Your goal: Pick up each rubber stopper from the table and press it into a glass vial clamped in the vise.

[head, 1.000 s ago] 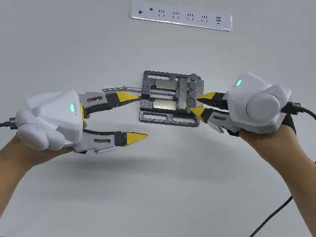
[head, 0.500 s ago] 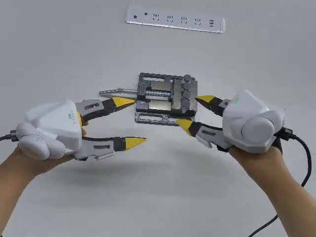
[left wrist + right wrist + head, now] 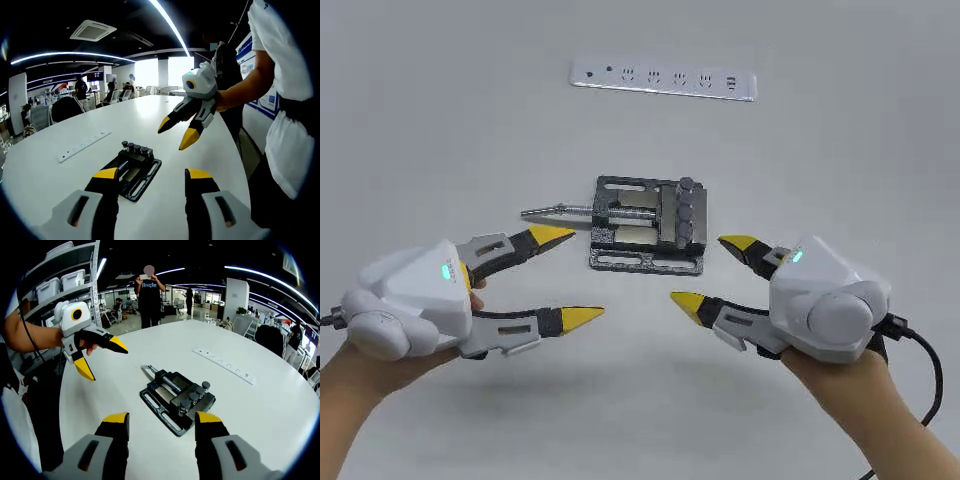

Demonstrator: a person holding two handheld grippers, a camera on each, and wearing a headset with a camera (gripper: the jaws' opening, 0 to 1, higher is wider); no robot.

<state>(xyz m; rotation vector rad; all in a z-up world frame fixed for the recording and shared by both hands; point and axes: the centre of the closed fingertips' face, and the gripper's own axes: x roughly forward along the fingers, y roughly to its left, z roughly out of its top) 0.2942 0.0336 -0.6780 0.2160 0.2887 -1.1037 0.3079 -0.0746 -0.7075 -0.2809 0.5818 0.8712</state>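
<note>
The vise (image 3: 647, 226) sat on the surface (image 3: 640, 400) just beyond my two tools, its long axis running left to right and its screw handle (image 3: 555, 211) pointing to my left. Four dark stoppers (image 3: 686, 213) stood in a row across that axis, at the vise's right end. I held the left tool (image 3: 582, 274) and the right tool (image 3: 700, 268) above the surface, each with jaws spread wide and gripping nothing. The right gripper view added a standing person (image 3: 149, 295) past the surface's far edge, and the head view a power strip (image 3: 663, 80) behind the vise.

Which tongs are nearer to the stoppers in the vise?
Right. The right tongs hang just off the end of the vise where the stoppers are; the left tongs sit past its opposite end.
</note>
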